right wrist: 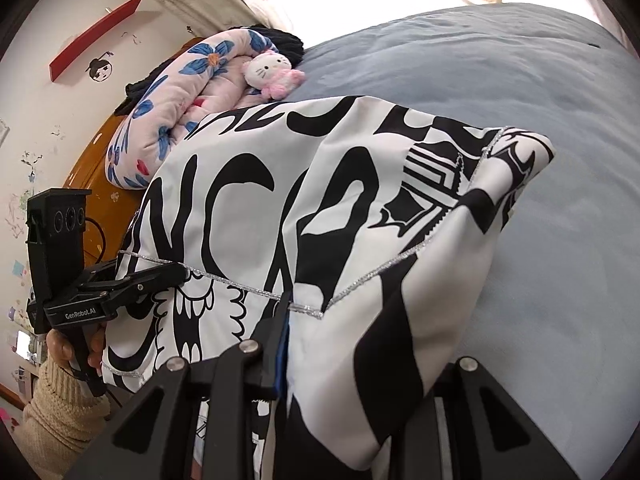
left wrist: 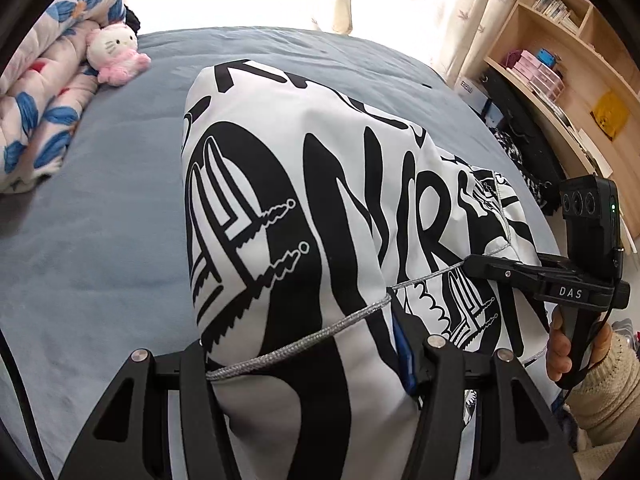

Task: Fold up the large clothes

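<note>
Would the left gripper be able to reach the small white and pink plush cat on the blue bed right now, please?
Probably not: the left gripper is shut on the black-and-white printed garment, which it would drag along; the plush cat lies apart, by the floral quilt.

"DAS" stands on the right gripper point(left wrist: 476, 266); "GenRobot.AI" on the left gripper point(right wrist: 176, 270). The garment point(left wrist: 320, 200) bears large letters, "NR" among them.

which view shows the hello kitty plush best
The left wrist view: the plush sits whole and unobstructed against the floral quilt. The right wrist view shows it smaller and tilted.
</note>
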{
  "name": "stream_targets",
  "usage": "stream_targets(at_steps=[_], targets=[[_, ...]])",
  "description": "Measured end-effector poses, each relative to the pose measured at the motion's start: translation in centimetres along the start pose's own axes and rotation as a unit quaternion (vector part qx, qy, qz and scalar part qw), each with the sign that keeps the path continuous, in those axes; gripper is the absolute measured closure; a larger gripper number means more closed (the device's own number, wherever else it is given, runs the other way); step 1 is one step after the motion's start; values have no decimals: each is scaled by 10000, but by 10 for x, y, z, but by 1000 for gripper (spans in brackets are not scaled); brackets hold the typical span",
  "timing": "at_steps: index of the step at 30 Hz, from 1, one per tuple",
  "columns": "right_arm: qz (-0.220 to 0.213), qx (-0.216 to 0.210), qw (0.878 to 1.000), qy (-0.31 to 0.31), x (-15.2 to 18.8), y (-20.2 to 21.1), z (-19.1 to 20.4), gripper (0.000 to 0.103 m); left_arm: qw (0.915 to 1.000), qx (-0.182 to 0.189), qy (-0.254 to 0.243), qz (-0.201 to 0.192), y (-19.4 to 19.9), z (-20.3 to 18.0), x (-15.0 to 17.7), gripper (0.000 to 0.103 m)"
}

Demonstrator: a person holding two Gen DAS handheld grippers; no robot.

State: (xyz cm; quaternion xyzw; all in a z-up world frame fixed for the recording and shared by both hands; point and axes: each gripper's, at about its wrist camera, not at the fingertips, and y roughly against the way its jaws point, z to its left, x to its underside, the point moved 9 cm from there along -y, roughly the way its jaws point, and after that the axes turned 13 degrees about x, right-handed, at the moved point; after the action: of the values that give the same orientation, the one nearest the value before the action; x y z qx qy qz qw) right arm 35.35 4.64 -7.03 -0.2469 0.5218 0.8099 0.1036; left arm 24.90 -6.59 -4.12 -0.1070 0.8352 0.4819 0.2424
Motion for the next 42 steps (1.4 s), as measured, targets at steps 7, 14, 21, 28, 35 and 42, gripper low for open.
stream_targets(at_steps=[7,14,21,28,35,42], targets=[[-202,101,9997,-22,-54,-31,17,76,9977,591,-284,142,-18,16,-28,48],[-336,274,9990,-116,-118,-73,8,77,9970,724,-265,66,-68,13,-77,48],[-380,368,9983,-229,-166,-131,-10,76,9968,743,-289,61,-128,17,-116,48],[-395,232,9983,-367,-188,-198,-22,76,9978,594,-231,170,-183,50,-132,47],[-394,479,9977,-290,-175,-236,-46,62,9978,588,110,297,-239,91,-113,31],[-233,850,9960,-122,-170,-200,-61,53,9995,183,239,40,-219,81,-104,24]])
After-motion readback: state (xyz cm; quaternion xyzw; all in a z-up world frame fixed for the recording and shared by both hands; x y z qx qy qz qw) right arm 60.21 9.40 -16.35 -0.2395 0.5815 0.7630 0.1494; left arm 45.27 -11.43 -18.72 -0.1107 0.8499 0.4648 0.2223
